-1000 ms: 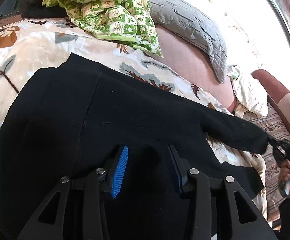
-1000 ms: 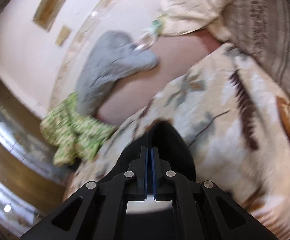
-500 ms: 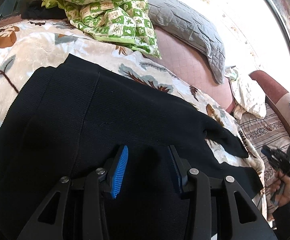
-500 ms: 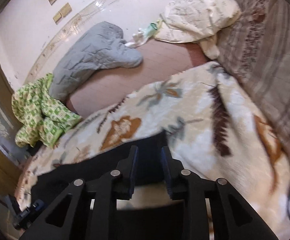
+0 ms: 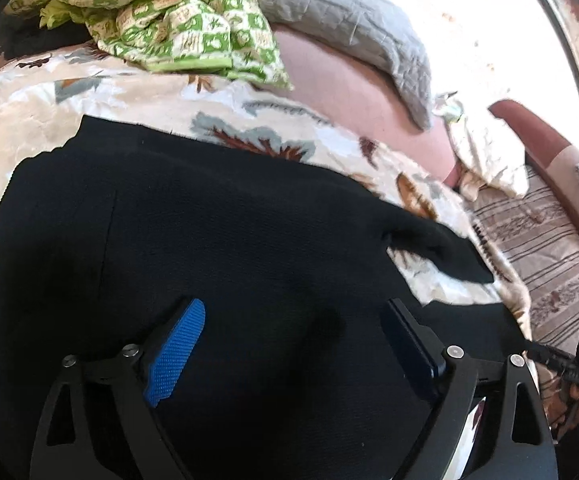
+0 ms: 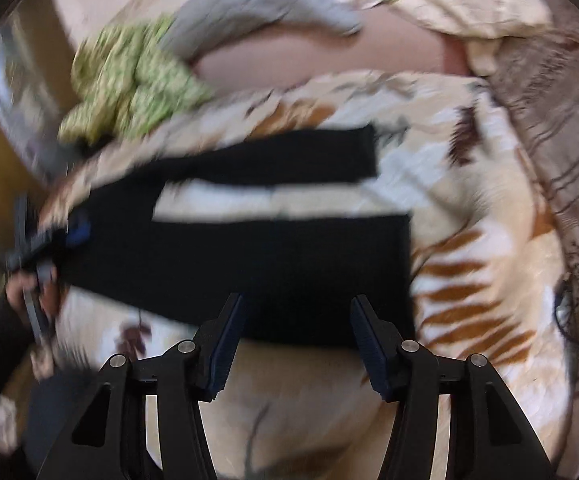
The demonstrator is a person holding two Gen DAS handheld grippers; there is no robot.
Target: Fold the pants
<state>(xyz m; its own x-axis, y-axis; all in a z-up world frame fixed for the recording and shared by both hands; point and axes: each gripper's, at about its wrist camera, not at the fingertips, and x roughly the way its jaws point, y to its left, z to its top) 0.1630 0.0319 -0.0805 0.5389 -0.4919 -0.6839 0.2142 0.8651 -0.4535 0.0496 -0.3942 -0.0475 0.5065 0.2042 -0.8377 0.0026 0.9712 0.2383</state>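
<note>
Your black pants [image 6: 273,256] lie spread flat on the bed's leaf-print blanket [image 6: 469,280], both legs stretched out side by side with a strip of blanket showing between them. That reads as a garment laid out so it can be folded cleanly.

Your left gripper [image 5: 293,344] hangs over the wide upper part of the pants; its jaws have just been opening and stand well apart, with only flat fabric beneath them and nothing pinched.

Your right gripper [image 6: 295,344] points down at the near leg close to its hem. Its jaws have also just been opening and stand apart, gripping nothing; the leg's near edge lies just beyond the fingertips.

The view here is blurred.
</note>
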